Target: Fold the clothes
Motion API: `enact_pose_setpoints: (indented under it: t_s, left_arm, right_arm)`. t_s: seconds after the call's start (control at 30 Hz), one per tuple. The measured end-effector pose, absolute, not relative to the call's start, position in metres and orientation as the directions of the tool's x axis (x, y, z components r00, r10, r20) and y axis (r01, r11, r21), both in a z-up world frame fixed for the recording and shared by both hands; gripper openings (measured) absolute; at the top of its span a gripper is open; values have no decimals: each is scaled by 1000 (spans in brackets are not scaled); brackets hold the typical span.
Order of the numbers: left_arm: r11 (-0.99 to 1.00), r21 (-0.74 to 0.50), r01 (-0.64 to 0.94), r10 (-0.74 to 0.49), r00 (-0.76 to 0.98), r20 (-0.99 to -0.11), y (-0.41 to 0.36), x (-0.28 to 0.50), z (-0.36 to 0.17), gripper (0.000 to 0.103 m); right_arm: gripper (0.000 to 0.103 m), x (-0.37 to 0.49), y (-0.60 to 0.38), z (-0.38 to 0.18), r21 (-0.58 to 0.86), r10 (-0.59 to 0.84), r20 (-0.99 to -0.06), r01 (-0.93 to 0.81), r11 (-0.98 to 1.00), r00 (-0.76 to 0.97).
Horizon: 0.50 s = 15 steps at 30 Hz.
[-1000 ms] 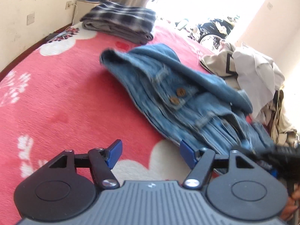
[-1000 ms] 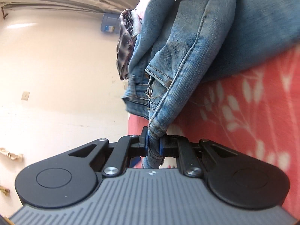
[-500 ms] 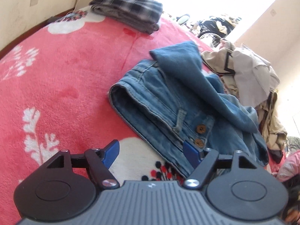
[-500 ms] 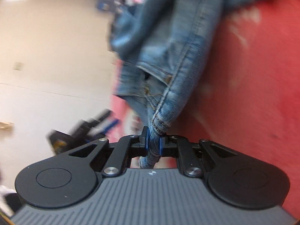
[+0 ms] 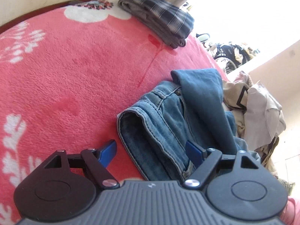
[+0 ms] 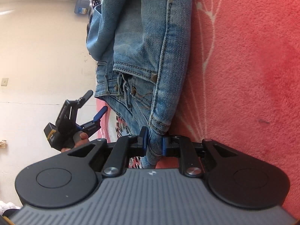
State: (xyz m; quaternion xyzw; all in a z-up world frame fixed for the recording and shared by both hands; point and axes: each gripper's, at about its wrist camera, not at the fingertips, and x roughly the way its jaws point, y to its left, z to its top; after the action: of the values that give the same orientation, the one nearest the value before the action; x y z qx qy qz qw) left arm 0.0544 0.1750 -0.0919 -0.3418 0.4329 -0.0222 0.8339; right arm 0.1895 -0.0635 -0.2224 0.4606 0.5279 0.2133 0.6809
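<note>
Blue jeans (image 5: 159,112) lie folded on the red flowered blanket (image 5: 75,65), with one leg draped over the top. My left gripper (image 5: 151,148) hovers over their near folded edge. Its jaws are opening, the left fingertip over the blanket and the right one over the denim, and it grips nothing. In the right wrist view the jeans (image 6: 142,46) stretch away from my right gripper (image 6: 153,143). Its jaws are opening with a hem loosely between the pads. To the left there, a hand holds the left gripper (image 6: 95,103).
A folded dark plaid garment (image 5: 159,18) rests at the far end of the bed. A heap of beige and white clothes (image 5: 253,108) lies right of the jeans. A cream wall (image 6: 37,56) runs along the bed's far side.
The left gripper came closer and lower over the jeans' folded edge and rolled. The right gripper carried the hem sideways, laid the jeans down, and its pads have parted from the tight pinch.
</note>
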Motion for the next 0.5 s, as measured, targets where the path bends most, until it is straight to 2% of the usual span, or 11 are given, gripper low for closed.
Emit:
enact_pose_setpoints:
  t_s: [0.37, 0.43, 0.5]
  left_arm:
    - [812, -527, -251, -274, 634, -723, 163, 81, -97, 80]
    - [825, -511, -239, -264, 637, -724, 161, 75, -95, 68]
    - [841, -501, -203, -274, 638, -719, 160, 67, -93, 61]
  right_arm:
    - [17, 149, -58, -211, 855, 775, -518, 190, 483, 362]
    - [17, 140, -65, -210, 858, 776, -513, 192, 476, 367]
    - [17, 129, -80, -207, 862, 777, -507, 194, 469, 374]
